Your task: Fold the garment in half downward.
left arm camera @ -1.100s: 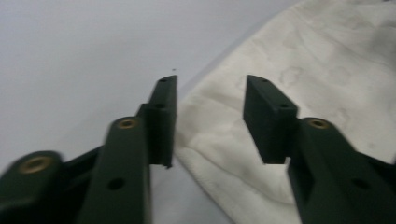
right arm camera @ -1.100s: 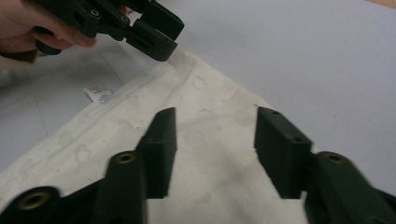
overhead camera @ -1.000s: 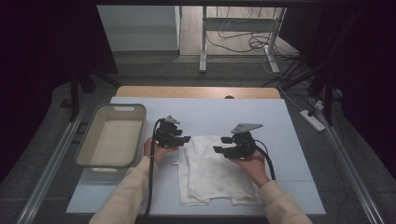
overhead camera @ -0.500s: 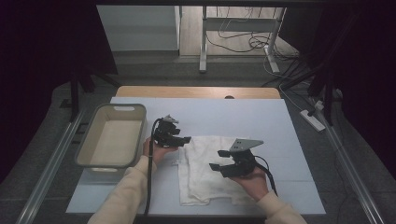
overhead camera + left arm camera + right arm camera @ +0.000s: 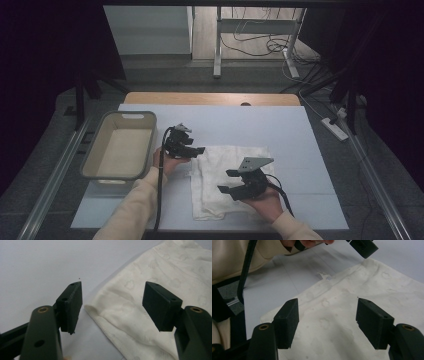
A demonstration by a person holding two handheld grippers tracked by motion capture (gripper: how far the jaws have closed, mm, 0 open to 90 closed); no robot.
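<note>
Shifted toward the near edge of the table (image 5: 300,130) since a second ago: right gripper (image 5: 231,181), once level with the cloth's far edge, now low over the white cloth (image 5: 225,170), near its front right part. Left gripper (image 5: 196,150) unmoved, at the cloth's far left corner, beside the beige basket (image 5: 120,172). Both sets of jaws just been opening, now spread wide, gripping nothing; in the left gripper view, cloth edge lying below and between the two black pads (image 5: 72,303), not pressed by either; in the right gripper view, pads (image 5: 287,320) hovering apart above the flat fabric. Cloth spread on the pale blue table surface, right of the basket, roughly square, folded into layers with a doubled edge along the left side. Off-white, slightly cream, woven with a faint pattern of small cloud-like shapes. Hemmed border with visible stitching along the rim. Soft rolled fold at the corner near the left gripper (image 5: 112,303). Small white label (image 5: 324,276) sticking out at the edge, seen in the right gripper view. Surface mostly flat, a few shallow wrinkles.
</note>
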